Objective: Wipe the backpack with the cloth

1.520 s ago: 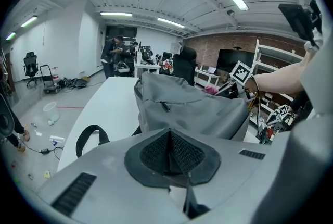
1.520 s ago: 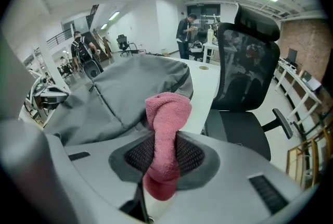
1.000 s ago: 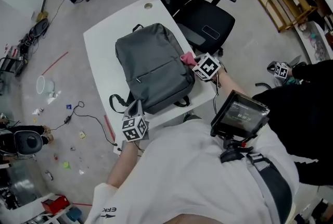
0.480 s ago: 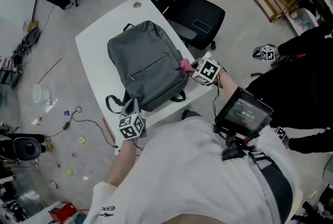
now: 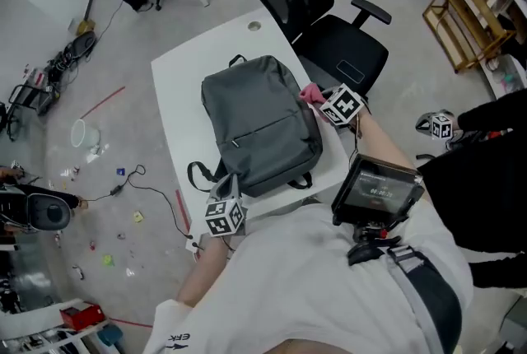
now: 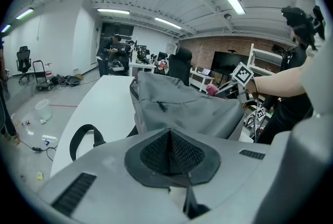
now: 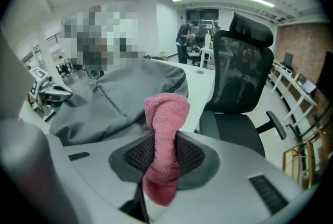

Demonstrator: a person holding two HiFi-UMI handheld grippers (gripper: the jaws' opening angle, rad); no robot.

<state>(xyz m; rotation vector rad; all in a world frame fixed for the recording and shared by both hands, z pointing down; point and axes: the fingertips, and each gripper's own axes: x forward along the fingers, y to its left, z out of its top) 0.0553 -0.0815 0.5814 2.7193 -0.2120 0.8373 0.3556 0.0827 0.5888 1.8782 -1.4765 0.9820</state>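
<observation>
Two grippers in play. Right gripper (image 7: 165, 158) pinches the pink cloth (image 7: 166, 113), whose bunched tip sits at the right edge of the backpack (image 5: 259, 126); contact uncertain. Left gripper (image 6: 170, 152) has its jaws pressed together on nothing, near the bag's bottom end. The backpack lies flat on the white table (image 5: 173, 89). Judgement: drag the cloth across the fabric with light, even pressure, and brace the bag with the left.

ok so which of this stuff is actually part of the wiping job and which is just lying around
Job: backpack; pink cloth, clamped in the right gripper; left gripper, jaws shut, by the backpack's near end; white table under it.
Lying about: black office chair; white container on the floor.
</observation>
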